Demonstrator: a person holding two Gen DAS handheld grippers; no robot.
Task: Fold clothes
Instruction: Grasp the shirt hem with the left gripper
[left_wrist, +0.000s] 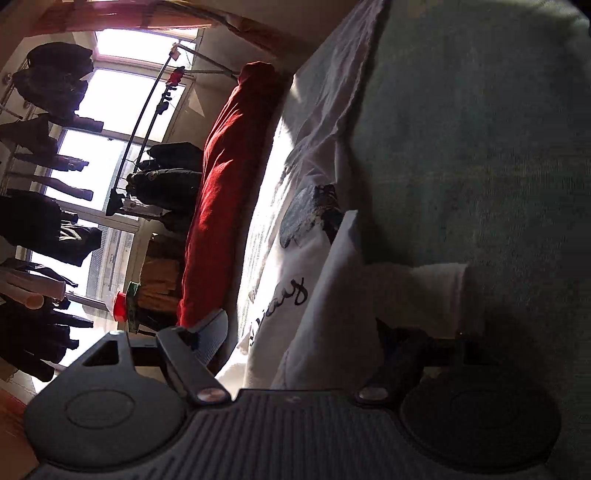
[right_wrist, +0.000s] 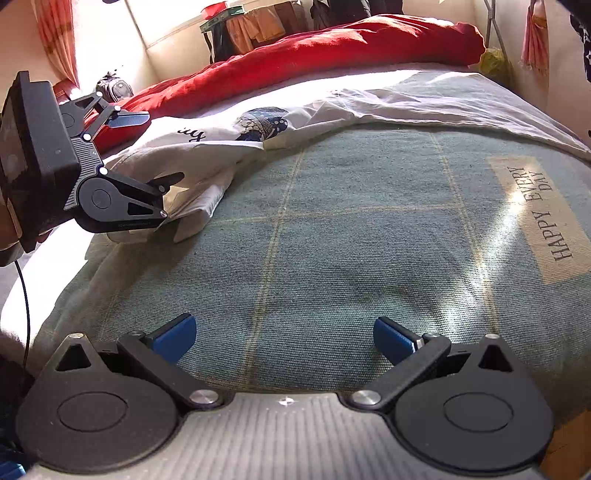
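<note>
Soft, light white T-shirt (right_wrist: 207, 147) at upper left looks best gripped by its hem; left gripper (right_wrist: 157, 151) gapes around it, right gripper (right_wrist: 284, 338) spread wide.

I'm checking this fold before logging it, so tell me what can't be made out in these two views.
- White T-shirt: the black printed word is partly folded under in both views, so it is unreadable.
- Left gripper: in the left wrist view its far finger sits in dark shadow; the shirt's sleeve lies between the wide-apart fingers, contact unclear.
- Red duvet: hides the bed's far side.
- Right gripper: open over the green blanket.
</note>
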